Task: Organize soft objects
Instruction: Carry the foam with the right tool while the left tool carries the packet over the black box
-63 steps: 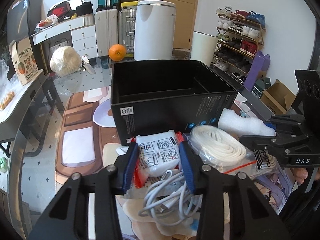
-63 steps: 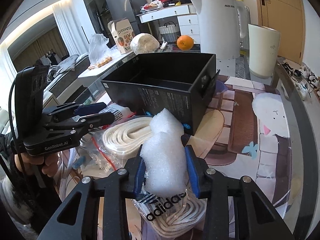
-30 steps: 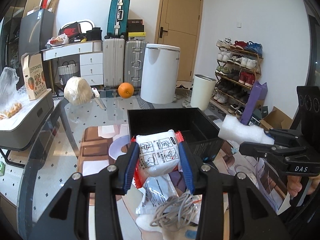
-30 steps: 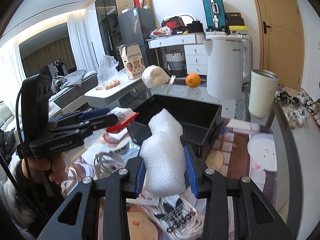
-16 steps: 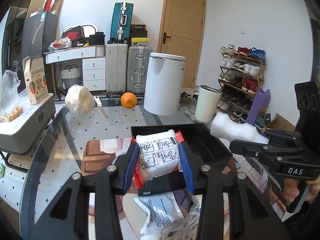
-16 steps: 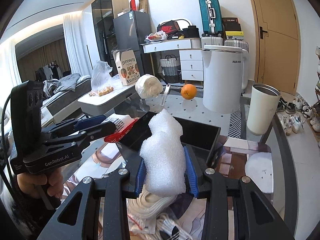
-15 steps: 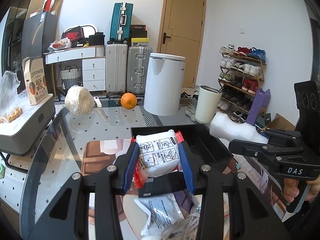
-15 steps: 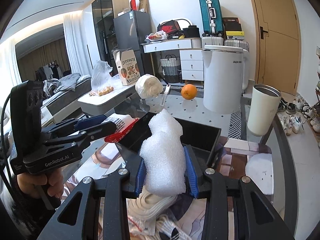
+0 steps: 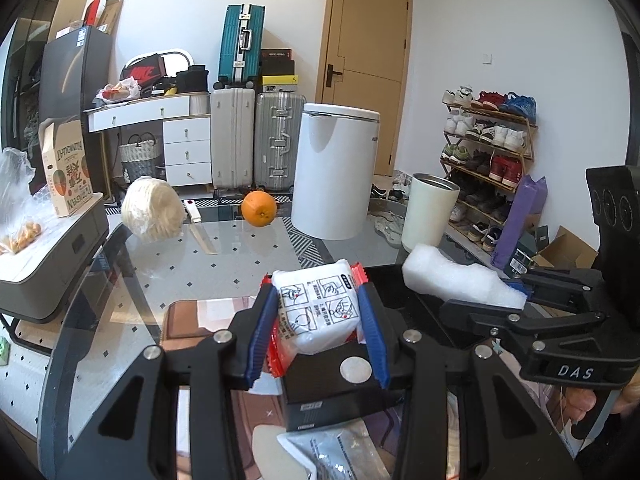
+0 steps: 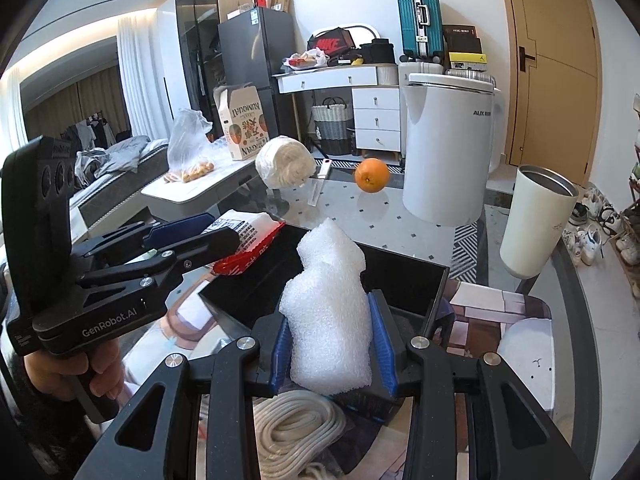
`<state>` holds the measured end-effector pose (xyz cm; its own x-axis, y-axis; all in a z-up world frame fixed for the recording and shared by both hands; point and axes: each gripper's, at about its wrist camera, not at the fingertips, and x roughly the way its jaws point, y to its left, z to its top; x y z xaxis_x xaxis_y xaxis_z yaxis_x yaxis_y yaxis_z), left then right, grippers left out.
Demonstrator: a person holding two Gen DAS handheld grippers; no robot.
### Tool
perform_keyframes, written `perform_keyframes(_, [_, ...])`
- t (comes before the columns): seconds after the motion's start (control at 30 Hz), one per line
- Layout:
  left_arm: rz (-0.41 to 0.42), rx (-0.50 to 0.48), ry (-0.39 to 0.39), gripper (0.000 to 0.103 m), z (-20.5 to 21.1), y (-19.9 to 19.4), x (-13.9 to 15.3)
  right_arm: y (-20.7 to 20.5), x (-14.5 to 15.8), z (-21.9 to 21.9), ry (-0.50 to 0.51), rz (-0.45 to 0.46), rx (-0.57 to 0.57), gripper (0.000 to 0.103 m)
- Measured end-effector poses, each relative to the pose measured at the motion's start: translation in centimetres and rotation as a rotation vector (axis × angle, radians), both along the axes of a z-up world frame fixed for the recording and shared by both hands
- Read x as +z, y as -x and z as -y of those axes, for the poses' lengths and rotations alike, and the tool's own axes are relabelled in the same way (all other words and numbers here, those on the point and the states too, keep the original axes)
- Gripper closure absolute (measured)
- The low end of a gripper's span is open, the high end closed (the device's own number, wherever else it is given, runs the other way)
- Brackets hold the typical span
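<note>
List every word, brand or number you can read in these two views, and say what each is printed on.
"DAS": side of the right claw.
"GenRobot.AI": side of the left claw.
"AUX": white bin.
"NIKE": red shoebox on the dresser.
"KUMQUAT", seen upside down: fruit carton.
Too small or blurred: print on the white packet, the black box's label, the grey pouch and the fridge sticker.

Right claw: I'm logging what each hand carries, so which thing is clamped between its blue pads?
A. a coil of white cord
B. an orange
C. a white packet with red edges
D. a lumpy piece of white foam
D: the right claw is shut on the lumpy piece of white foam, which stands up between its blue pads.
</note>
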<state>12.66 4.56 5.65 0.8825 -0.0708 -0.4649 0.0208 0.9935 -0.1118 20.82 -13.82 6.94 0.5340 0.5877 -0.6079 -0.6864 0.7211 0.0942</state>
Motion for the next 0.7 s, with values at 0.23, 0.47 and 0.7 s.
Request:
perform_keyframes(0.23, [-0.008, -0.036, -0.023, 0.062, 1.0, -2.4, -0.3, -1.7, -0.8, -0.9, 0.051, 0.007, -0.025, 0.067])
perform_keyframes(0.47, [-0.032, -0.058, -0.043, 0.062, 1.4, -3.4, -0.8, -2.8, -1.8, -1.3, 0.092, 0.002, -0.04, 0.067])
perform_keyframes(0.7, [-0.096, -0.054, -0.062, 0.062, 1.2, -4.2, -1.8, -3.3, -2.7, -1.4, 0.137, 0.004, -0.059, 0.067])
